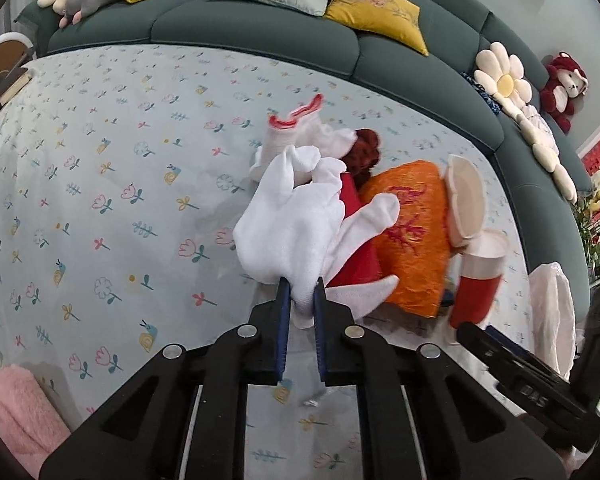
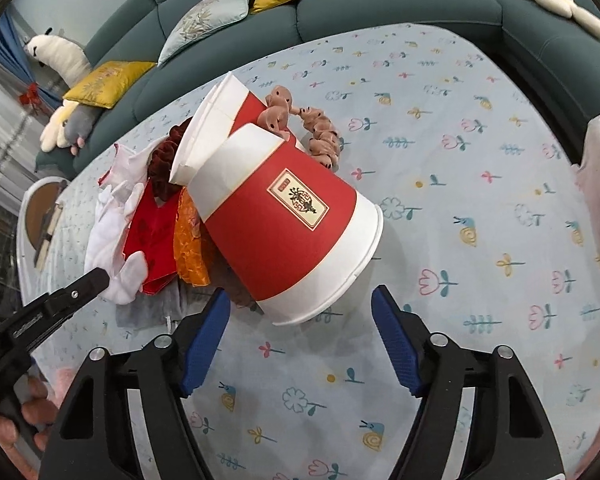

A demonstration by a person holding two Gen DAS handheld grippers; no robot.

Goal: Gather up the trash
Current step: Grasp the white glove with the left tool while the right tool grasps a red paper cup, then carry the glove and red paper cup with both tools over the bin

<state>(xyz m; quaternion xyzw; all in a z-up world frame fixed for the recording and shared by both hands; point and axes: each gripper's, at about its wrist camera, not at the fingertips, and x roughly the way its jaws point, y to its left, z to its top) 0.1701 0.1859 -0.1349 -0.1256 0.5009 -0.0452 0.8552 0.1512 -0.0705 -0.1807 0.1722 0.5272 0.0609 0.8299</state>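
Note:
My left gripper (image 1: 301, 284) is shut on a white cloth glove (image 1: 296, 220), pinching its lower edge above the flowered sheet; the glove also shows in the right wrist view (image 2: 108, 224). Behind it lie a red cloth (image 1: 356, 256), an orange crinkled piece (image 1: 412, 236) and two red-and-white paper cups (image 1: 478, 276). In the right wrist view my right gripper (image 2: 300, 304) is open, its blue pads (image 2: 396, 340) either side of the rim of the nearer paper cup (image 2: 288, 224), which lies on its side. A second crushed cup (image 2: 216, 128) lies behind it.
A brown bead string (image 2: 316, 128) and a dark red scrunchie (image 2: 164, 164) lie by the cups. A white plastic bag (image 1: 552, 316) is at the right. A pink fluffy cloth (image 1: 20, 412) lies front left. The green sofa back (image 1: 260, 24) with cushions curves behind.

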